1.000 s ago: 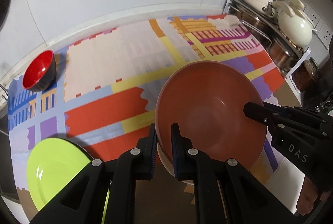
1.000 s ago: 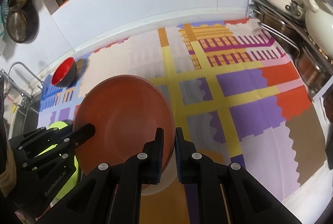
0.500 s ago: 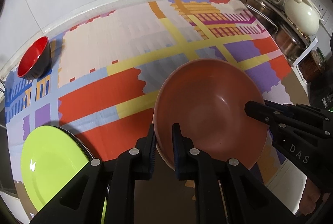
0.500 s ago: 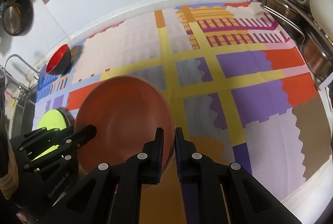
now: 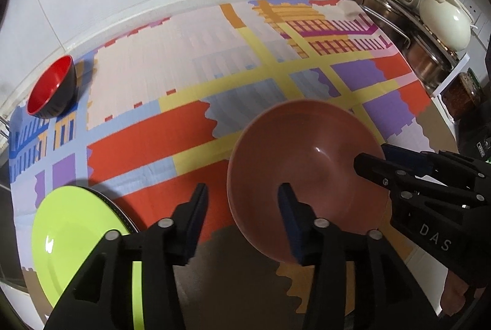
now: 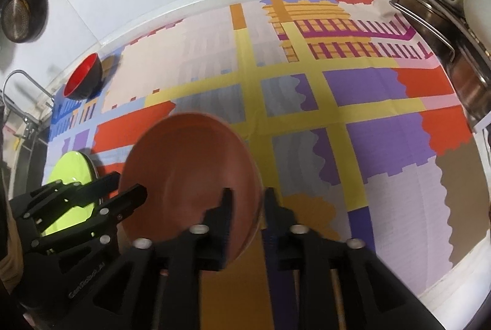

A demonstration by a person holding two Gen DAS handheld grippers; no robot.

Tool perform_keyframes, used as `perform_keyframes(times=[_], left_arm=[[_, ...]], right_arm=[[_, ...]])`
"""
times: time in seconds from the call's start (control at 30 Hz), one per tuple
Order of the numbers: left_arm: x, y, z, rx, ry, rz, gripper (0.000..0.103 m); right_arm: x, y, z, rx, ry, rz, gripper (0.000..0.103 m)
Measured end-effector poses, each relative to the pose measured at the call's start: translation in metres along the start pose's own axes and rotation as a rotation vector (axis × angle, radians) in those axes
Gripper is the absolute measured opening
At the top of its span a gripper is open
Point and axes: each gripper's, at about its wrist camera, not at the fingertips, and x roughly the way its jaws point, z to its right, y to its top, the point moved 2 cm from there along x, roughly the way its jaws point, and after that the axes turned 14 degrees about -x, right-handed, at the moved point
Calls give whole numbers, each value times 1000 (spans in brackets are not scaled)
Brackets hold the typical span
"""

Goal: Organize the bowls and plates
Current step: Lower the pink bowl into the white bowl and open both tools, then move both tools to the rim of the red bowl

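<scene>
A lime-green plate (image 5: 79,235) lies at the left edge of the patterned cloth (image 5: 184,60). The left gripper (image 5: 242,207) stands wide apart astride the near rim of the brown bowl (image 5: 307,176), holding nothing. The right gripper (image 6: 245,201) straddles the bowl's right rim, jaws slightly parted.

a wide terracotta-brown bowl (image 5: 307,173) sits open side up near the front of the patterned desk (image 5: 172,60). a lime-green plate (image 5: 79,238) lies flat at the front left, on a dark plate underneath. a small bowl (image 5: 52,90), red inside and black outside, stands tilted at the far left.
</scene>
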Motion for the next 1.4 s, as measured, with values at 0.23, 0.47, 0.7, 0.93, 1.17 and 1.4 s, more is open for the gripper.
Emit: perform_keyframes(times=[0.23,0.47,0.7,0.93,1.17,1.4], left_arm=[[-12,6,-6,-19,14,73,61],[-26,9,-22,-40,33,130,66],[-46,9,-44,-66,43,193,77],[-64,7,-73,-91,71,250,81],[-88,5,-109,-122,97,308,82],[-107,4,-145,-153,123,355,86]], right_arm=[[-7,0,0,-10,-23,24,31],[-20,5,-7,-28,-52,68,35],[-28,11,-23,-66,-63,105,36],[-35,20,-49,-101,-68,149,41],[-41,30,-81,-139,-59,188,41],[-46,41,-116,-165,-51,232,54]])
